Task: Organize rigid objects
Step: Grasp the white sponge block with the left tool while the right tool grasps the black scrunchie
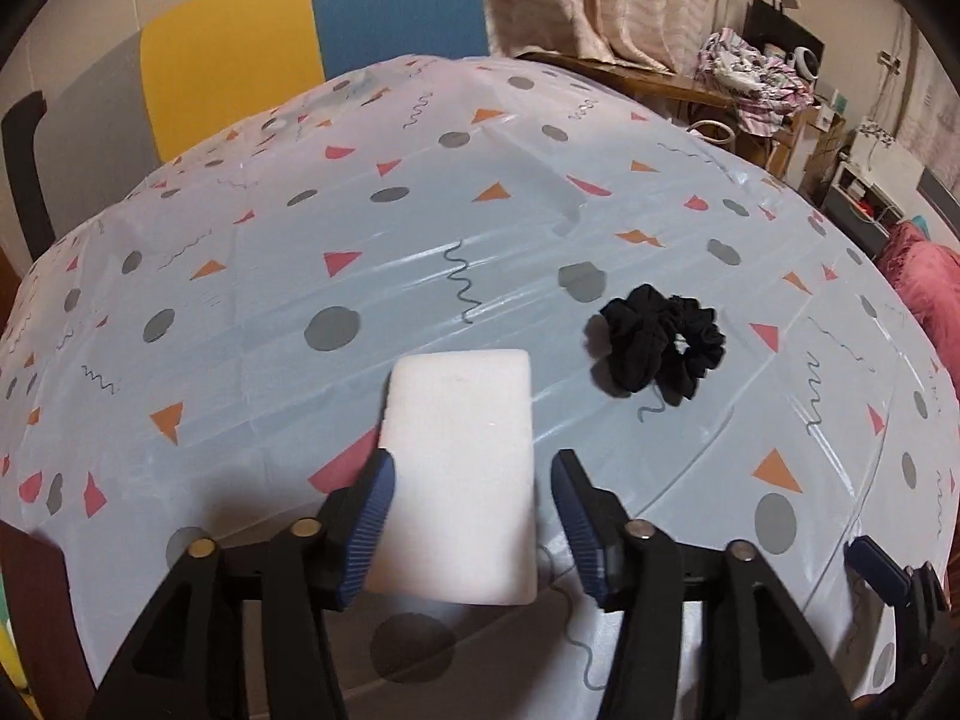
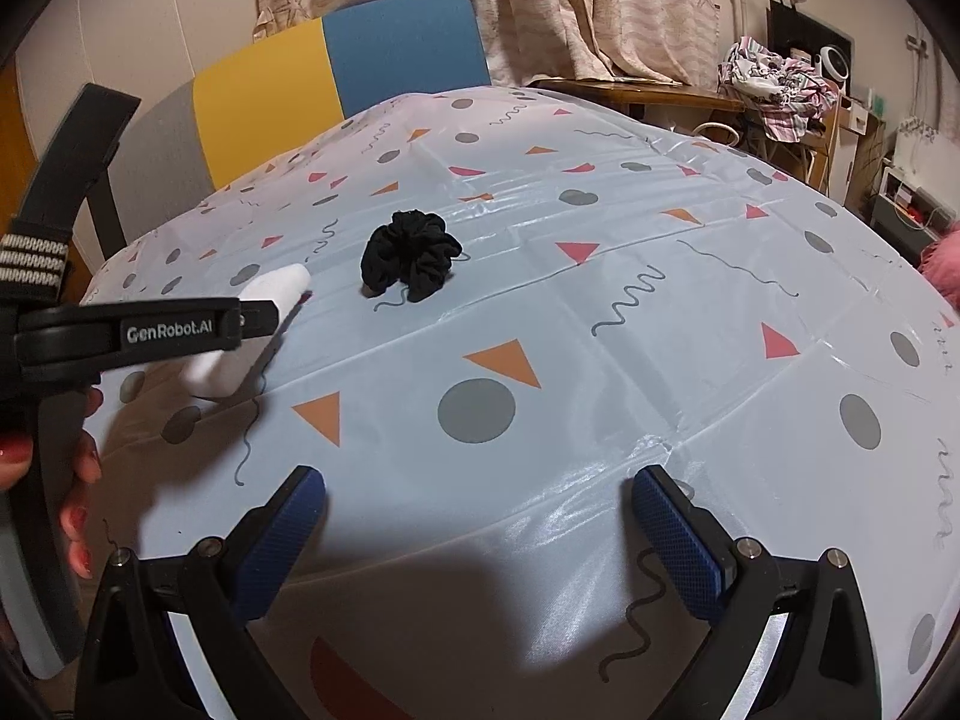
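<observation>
A white rectangular block (image 1: 459, 468) lies between the fingers of my left gripper (image 1: 474, 480). The jaws are open; the left pad touches the block's side, and a gap shows at the right pad. The block seems slightly tilted above the patterned tablecloth (image 1: 270, 300). A black scrunchie (image 1: 660, 348) lies on the cloth just beyond and to the right. In the right wrist view the block (image 2: 264, 324) and the left gripper (image 2: 264, 318) are at the left, and the scrunchie (image 2: 411, 264) lies beyond them. My right gripper (image 2: 480, 498) is open and empty over the cloth (image 2: 600, 360).
A chair (image 1: 312, 42) with grey, yellow and blue panels stands at the table's far edge. A wooden side table (image 2: 660, 93) with crumpled clothes (image 2: 774, 90) stands at the back right. Curtains hang behind. The right gripper's finger (image 1: 882, 570) shows at the lower right.
</observation>
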`<state>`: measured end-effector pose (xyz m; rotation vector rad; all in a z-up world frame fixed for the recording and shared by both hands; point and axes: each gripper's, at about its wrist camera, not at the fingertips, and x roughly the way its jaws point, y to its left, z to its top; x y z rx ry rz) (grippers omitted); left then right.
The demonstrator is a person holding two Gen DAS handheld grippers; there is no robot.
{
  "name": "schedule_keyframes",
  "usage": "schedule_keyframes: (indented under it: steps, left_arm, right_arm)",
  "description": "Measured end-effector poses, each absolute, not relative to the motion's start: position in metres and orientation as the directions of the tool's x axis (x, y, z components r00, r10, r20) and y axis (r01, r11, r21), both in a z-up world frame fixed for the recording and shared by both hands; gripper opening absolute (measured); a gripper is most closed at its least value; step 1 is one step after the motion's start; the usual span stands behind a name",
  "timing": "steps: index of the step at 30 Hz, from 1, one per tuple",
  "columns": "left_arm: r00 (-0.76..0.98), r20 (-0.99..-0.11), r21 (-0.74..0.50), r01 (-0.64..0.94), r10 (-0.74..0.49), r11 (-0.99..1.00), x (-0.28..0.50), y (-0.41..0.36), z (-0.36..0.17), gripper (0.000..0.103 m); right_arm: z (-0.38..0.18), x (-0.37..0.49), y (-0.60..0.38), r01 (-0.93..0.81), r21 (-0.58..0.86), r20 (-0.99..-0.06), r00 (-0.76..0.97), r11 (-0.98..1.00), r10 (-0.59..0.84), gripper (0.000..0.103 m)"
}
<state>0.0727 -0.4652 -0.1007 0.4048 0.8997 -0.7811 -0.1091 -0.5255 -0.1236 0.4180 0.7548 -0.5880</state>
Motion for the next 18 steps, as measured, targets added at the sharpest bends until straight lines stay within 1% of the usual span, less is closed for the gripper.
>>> schedule_keyframes:
  steps: [1, 2, 3, 6, 10, 12, 14, 15, 16, 17, 18]
  left_arm:
    - [0.370, -0.811, -0.015, 0.762, -0.453, 0.648, 0.071, -0.464, -0.100, 0.064]
    - [0.356, -0.809, -0.023, 0.776, -0.468, 0.630, 0.070, -0.465, -0.101, 0.076]
    - [0.354, -0.813, -0.018, 0.779, -0.462, 0.627, 0.070, -0.466, -0.102, 0.080]
    - [0.391, -0.821, 0.020, 0.748, -0.416, 0.663, 0.076, -0.465, -0.107, 0.080]
    - [0.370, -0.836, -0.035, 0.702, -0.406, 0.711, 0.090, -0.459, -0.116, 0.078]
    - [0.362, -0.828, -0.062, 0.698, -0.427, 0.713, 0.091, -0.454, -0.118, 0.078]
    - [0.370, -0.818, -0.057, 0.709, -0.440, 0.703, 0.089, -0.452, -0.118, 0.077]
    - [0.377, -0.812, -0.054, 0.713, -0.447, 0.699, 0.088, -0.450, -0.118, 0.067]
    - [0.381, -0.801, -0.061, 0.715, -0.462, 0.696, 0.088, -0.447, -0.117, 0.059]
    - [0.383, -0.792, -0.075, 0.711, -0.475, 0.699, 0.089, -0.442, -0.116, 0.039]
    - [0.383, -0.793, -0.087, 0.699, -0.475, 0.709, 0.092, -0.438, -0.117, 0.026]
  right_arm:
    - [-0.124, -0.109, -0.526, 0.631, 0.145, -0.737, 0.583, 0.762, -0.342, 0.103]
    - [-0.123, -0.110, -0.526, 0.630, 0.148, -0.735, 0.586, 0.762, -0.341, 0.103]
    - [-0.123, -0.110, -0.526, 0.630, 0.150, -0.734, 0.587, 0.762, -0.341, 0.103]
    - [-0.123, -0.110, -0.525, 0.631, 0.149, -0.734, 0.586, 0.762, -0.342, 0.103]
    - [-0.123, -0.109, -0.525, 0.631, 0.146, -0.735, 0.585, 0.762, -0.344, 0.103]
    - [-0.123, -0.109, -0.525, 0.631, 0.147, -0.735, 0.585, 0.762, -0.343, 0.103]
    - [-0.124, -0.109, -0.525, 0.631, 0.147, -0.735, 0.585, 0.761, -0.344, 0.103]
    - [-0.124, -0.109, -0.525, 0.631, 0.146, -0.735, 0.585, 0.762, -0.344, 0.103]
    - [-0.124, -0.109, -0.525, 0.632, 0.146, -0.735, 0.585, 0.762, -0.344, 0.103]
    - [-0.124, -0.109, -0.525, 0.631, 0.147, -0.734, 0.585, 0.761, -0.344, 0.103]
    - [-0.124, -0.109, -0.525, 0.631, 0.148, -0.734, 0.586, 0.761, -0.343, 0.103]
